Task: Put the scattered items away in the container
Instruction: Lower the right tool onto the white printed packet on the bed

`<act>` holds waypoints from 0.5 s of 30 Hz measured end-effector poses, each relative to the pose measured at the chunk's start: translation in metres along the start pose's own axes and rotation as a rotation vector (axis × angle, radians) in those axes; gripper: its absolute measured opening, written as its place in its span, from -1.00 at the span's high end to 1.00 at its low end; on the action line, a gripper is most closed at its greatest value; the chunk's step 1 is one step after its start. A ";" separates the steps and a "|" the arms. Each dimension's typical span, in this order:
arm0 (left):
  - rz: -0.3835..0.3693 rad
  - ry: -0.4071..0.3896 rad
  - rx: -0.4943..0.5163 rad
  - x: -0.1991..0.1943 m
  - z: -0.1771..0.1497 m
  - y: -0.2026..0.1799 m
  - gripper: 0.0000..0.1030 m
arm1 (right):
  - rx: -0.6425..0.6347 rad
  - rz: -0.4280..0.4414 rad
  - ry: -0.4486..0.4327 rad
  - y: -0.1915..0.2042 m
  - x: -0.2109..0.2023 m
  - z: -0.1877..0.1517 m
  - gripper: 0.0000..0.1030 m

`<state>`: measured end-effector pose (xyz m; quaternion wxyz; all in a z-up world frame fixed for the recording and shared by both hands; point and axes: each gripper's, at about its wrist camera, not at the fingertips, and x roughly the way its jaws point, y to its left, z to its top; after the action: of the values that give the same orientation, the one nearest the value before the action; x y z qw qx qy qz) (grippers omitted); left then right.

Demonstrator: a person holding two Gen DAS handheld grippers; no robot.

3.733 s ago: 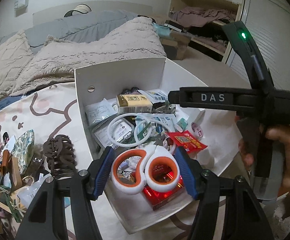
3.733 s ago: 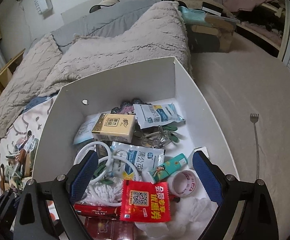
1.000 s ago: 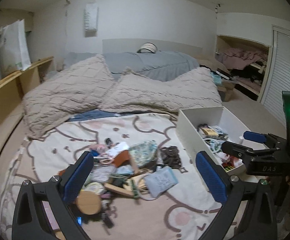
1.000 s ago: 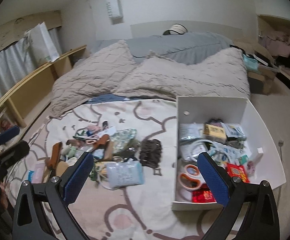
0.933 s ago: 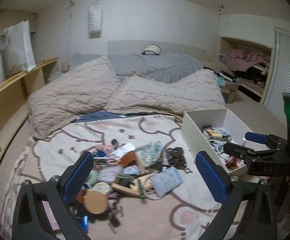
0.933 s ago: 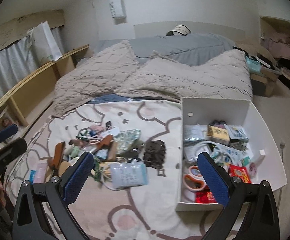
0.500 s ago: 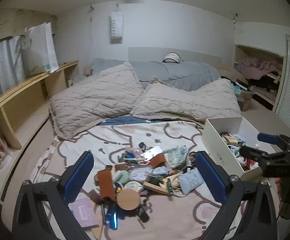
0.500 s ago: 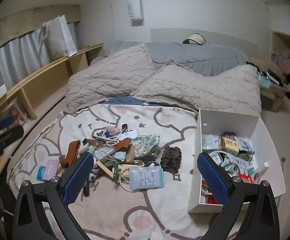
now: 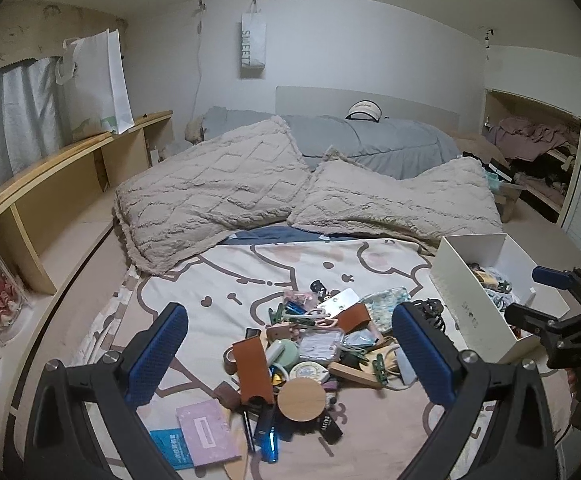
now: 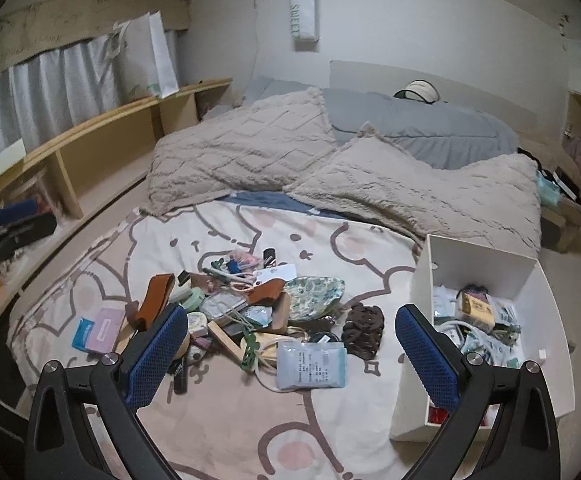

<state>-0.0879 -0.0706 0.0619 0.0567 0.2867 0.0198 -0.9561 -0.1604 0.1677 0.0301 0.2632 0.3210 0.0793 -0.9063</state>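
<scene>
Well behind both wide-open, empty claws, left claw [image 9: 286, 356] and right claw [image 10: 292, 356], lay the white box [image 10: 486, 258]; scissors delivered, they had pulled back over the clutter pile [image 10: 242, 308]; another pick awaited.

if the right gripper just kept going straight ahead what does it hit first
Probably the pale blue packet on the blanket, lying midway between the open right gripper fingers; depth is hard to judge through the fisheye.

**Count of things on the bed**

One white container [image 10: 486, 258]. Two beige textured pillows [image 10: 250, 152]. One dark brown hair claw [image 10: 364, 330]. One round wooden disc [image 9: 301, 399]. One pink booklet [image 9: 206, 438]. One pale blue packet [image 10: 311, 364]. Smaller items in the pile are too tangled to count.
</scene>
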 end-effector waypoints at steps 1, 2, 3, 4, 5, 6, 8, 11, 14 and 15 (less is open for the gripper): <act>0.002 0.008 0.008 0.003 0.001 0.002 -0.99 | -0.012 0.004 0.007 0.003 0.003 0.002 -1.00; 0.005 0.012 0.019 0.005 0.001 0.003 -0.99 | -0.026 0.006 0.014 0.006 0.007 0.005 -1.00; 0.008 0.014 0.033 0.008 0.001 0.004 -0.99 | -0.038 0.009 0.019 0.008 0.011 0.007 -1.00; 0.009 0.015 0.046 0.010 0.000 0.004 -0.99 | -0.048 0.015 0.023 0.011 0.015 0.010 -1.00; 0.010 0.016 0.059 0.013 0.000 0.005 -0.99 | -0.053 0.021 0.027 0.013 0.019 0.012 -1.00; 0.009 0.020 0.068 0.018 -0.001 0.006 -0.99 | -0.054 0.027 0.032 0.013 0.023 0.014 -1.00; -0.001 0.030 0.066 0.027 -0.003 0.010 -0.99 | -0.053 0.043 0.051 0.014 0.035 0.017 -1.00; -0.032 0.050 0.037 0.041 -0.010 0.016 -0.99 | -0.059 0.027 0.074 0.013 0.053 0.017 -1.00; -0.058 0.089 0.008 0.059 -0.019 0.020 -0.99 | -0.052 0.034 0.112 0.008 0.074 0.016 -1.00; -0.062 0.098 0.005 0.063 -0.021 0.020 -0.99 | -0.043 0.033 0.125 0.006 0.081 0.014 -1.00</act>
<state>-0.1262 -0.0951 0.0097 0.0255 0.3326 0.0289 -0.9423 -0.2178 0.1240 -0.0091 0.2792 0.3724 0.1096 -0.8782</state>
